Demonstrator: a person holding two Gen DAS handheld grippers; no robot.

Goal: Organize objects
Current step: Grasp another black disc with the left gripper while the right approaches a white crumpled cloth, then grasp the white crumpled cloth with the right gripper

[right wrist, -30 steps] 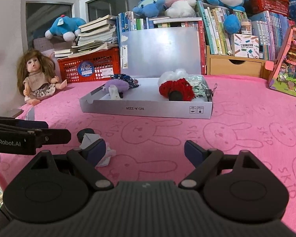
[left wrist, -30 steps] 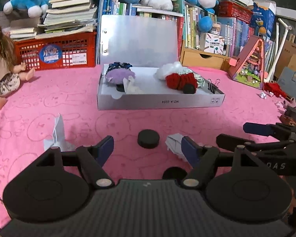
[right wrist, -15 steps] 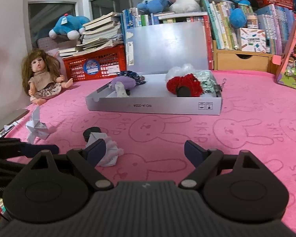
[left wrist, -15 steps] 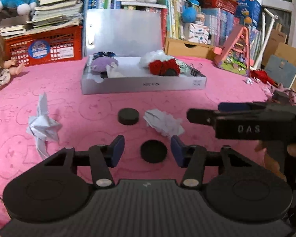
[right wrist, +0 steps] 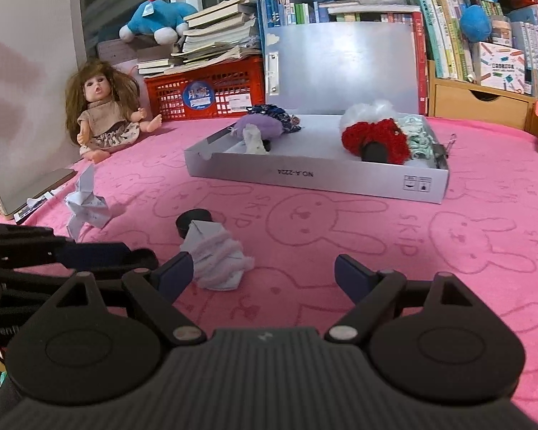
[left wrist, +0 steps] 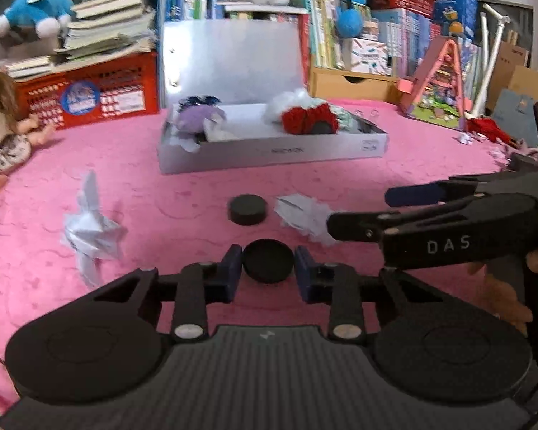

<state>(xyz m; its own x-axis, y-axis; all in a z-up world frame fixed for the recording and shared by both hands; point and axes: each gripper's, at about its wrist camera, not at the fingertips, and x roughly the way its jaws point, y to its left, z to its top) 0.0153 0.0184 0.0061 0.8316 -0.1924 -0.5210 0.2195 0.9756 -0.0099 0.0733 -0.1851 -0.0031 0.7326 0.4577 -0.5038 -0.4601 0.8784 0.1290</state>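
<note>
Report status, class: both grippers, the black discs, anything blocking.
Left gripper shut on near black disc. Right gripper open, empty. Second disc and crumpled paper loose before grey box. Path clear.

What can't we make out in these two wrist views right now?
- Near black disc: shows in the left wrist view only; in the right wrist view the left tool hides it.
- Far black disc: partly hidden behind crumpled paper in the right wrist view.
- Box label: too small to read.
- Right tool: its handle runs off the right edge of the left wrist view.
- Box contents: partly hidden behind its front wall.
</note>
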